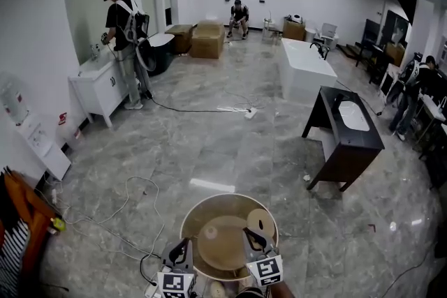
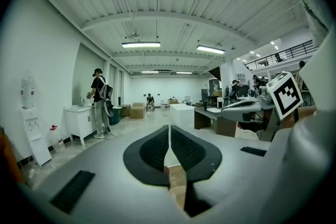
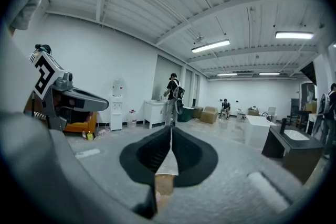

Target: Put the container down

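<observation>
L hand-held gripper (image 2: 169,131), jaws pinching tan container (image 2: 177,181) rim, person (image 2: 100,105) by wht cabinet (image 2: 81,120)

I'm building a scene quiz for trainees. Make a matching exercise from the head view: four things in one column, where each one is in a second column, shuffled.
Things
1. container
2. black vanity
3. white cabinet
4. seated person

Places
A. against the left wall, with a standing person at it
B. far end of the room
C. bottom centre, nearest the camera
D. right side of the floor, standing free

Pairs: 1-C; 2-D; 3-A; 4-B
</observation>
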